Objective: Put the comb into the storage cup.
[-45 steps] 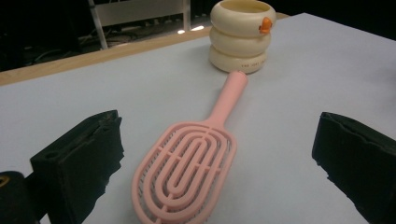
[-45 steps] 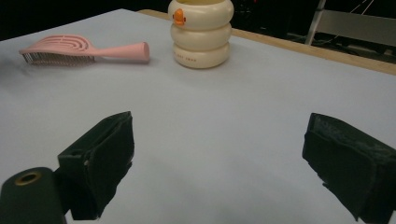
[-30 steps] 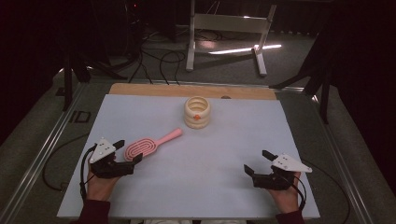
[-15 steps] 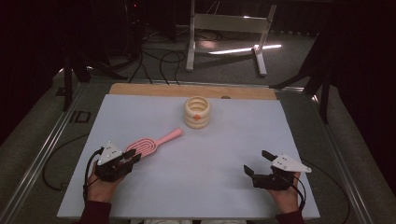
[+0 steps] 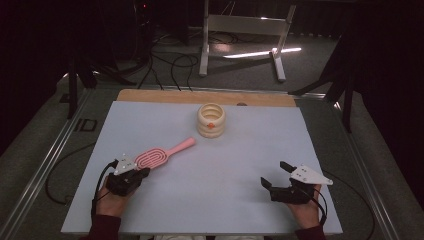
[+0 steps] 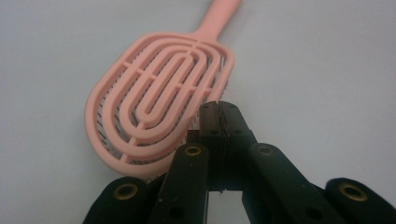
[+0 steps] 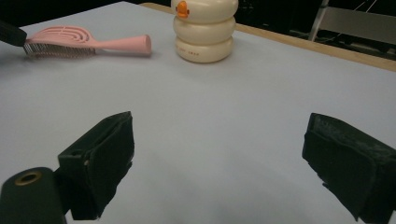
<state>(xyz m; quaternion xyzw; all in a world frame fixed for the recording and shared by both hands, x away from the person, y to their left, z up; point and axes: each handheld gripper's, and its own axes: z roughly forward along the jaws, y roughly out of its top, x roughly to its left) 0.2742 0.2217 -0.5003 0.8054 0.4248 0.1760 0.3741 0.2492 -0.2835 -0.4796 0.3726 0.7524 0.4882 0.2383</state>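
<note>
L gripper (image 6: 219, 109) jaws just snapped together, nothing between, tips right beside pink brush (image 6: 154, 98) head edge. Brush flat on table (image 5: 225, 165), near-left, handle pointing toward cream ringed pot (image 5: 211, 120) at centre-back. R gripper (image 5: 276, 177) jaws spread wide, empty, near-right corner, well apart from brush.

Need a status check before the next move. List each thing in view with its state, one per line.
hairbrush: lying flat on the table, bristles down, handle pointing toward the holder.
left gripper: jaws have just closed; shut beside the brush head, nothing between them.
right gripper: open, empty, low over the table.
cream ringed holder: upright, standing apart from the brush.
</note>
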